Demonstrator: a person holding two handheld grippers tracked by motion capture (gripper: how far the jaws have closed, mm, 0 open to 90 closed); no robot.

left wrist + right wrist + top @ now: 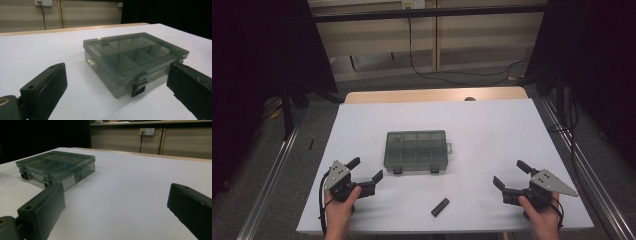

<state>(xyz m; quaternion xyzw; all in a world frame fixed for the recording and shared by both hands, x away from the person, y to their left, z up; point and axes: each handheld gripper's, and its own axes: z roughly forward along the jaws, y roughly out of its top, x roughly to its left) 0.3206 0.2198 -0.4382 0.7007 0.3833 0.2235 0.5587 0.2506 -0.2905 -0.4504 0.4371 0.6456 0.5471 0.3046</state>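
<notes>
The see-through box (416, 151) sits shut in the middle of the white counter (492, 130); the left tongs (366, 173) and right tongs (511, 175) wait wide and empty; go slowly for the two front clips, one side each.

Box contents: the smoky translucent plastic compartment box (416, 150) has a closed lid; a small blue speck (65, 165) inside is too small to identify, perhaps a bead.
Black bar: the small black oblong piece (440, 207) near the box's latch side is too small to tell what it is.
Forearms: cut off by the high view's bottom edge.
</notes>
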